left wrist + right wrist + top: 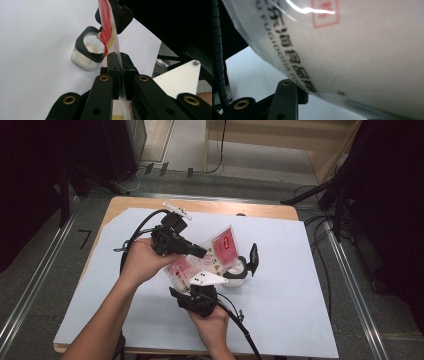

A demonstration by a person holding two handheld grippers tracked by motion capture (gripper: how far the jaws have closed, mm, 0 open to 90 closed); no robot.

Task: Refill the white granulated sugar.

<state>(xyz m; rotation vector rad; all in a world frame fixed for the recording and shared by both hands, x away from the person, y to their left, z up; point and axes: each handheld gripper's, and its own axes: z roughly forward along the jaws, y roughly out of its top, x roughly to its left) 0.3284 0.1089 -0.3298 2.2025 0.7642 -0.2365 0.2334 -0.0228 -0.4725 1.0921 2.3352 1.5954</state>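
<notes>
High view: our 2 grippers, left (199,252) and right (200,287), pinch the bag (207,257) over the jar (239,271); we'd guess tilting too fast spills.

High view: fixed cam above the person's side, looking fwd and down on the whole table (280,285), floor and stands beyond; fairly far off. Left gripper view: cam rides low behind its own jaws, looking along them, close on the clamped pouch (108,30) edge, w/ the jar (86,56) just past. Right gripper view: cam pressed v. near the pouch (352,50), print blurred. All three share the pouch (212,257); high and left views also share the jar (237,272).
</notes>
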